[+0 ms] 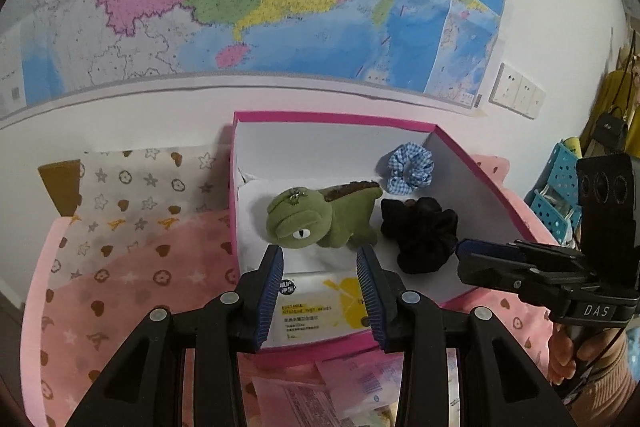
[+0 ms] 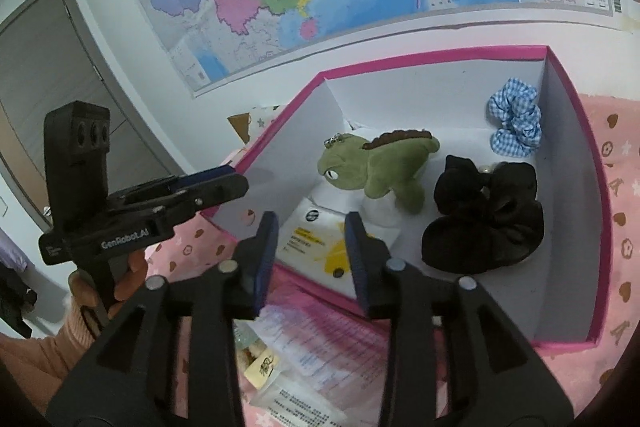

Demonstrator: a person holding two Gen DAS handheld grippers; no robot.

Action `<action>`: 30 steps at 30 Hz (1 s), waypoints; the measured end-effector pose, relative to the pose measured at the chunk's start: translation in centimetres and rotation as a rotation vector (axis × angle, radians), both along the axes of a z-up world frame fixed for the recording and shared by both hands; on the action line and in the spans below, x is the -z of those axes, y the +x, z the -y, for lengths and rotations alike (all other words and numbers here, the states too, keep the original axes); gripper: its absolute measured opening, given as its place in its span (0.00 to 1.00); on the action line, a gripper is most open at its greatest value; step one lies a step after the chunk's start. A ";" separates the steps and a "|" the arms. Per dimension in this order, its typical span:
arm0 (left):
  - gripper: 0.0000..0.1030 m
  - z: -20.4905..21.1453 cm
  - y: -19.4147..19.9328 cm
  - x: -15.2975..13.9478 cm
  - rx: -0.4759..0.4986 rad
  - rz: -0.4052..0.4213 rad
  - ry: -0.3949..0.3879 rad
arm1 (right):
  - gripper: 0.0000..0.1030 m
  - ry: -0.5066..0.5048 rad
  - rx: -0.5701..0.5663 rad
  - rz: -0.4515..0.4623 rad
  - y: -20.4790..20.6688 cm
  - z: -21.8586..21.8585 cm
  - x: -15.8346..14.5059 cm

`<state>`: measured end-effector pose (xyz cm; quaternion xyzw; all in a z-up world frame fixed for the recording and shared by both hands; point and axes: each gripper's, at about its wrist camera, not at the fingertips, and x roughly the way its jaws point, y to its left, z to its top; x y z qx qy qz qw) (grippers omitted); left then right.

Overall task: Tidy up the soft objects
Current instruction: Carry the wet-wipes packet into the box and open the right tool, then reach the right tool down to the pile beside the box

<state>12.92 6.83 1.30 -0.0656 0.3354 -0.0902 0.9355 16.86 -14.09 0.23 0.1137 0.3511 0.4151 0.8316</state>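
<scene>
Mostly sorted already: the pink-rimmed cardboard box with white inner walls [image 1: 460, 143] holds a green plush dinosaur toy with a brown ridged back [image 1: 324, 217] at frame centre, a black velvet scrunchie [image 1: 420, 235] just right of it, a blue-and-white gingham scrunchie [image 1: 412, 167] toward the far right corner, and a white-and-yellow pack of wet wipes [image 1: 316, 307] against the near wall. Left gripper [image 1: 320, 255] hangs over the near rim, jaws partly apart, nothing between them. Right gripper [image 2: 312, 223] likewise partly open and empty, above the wipes in its own view. Judgement: plush is light, squashy, non-fragile; best pinched across the body behind the head, not the small metal keyring. Scrunchies will compress and could slip; take a thick fold. Box walls are upright and thin and may snag the fingers; open floor remains along the left side. Loose papers lie on the pink patterned cloth [image 1: 132, 287] in front.
</scene>
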 end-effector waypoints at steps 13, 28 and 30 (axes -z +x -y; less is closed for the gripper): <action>0.46 1.4 -5.4 -1.9 0.100 0.097 -0.048 | 0.41 0.055 0.000 0.065 -5.3 4.7 -1.4; 0.47 -1.1 -7.2 2.7 -0.001 -0.037 0.018 | 0.42 0.031 -0.156 -0.041 -9.2 0.8 2.8; 0.47 -1.6 -7.4 3.2 -0.005 -0.054 0.011 | 0.42 0.009 -0.170 -0.043 -9.4 -0.4 3.3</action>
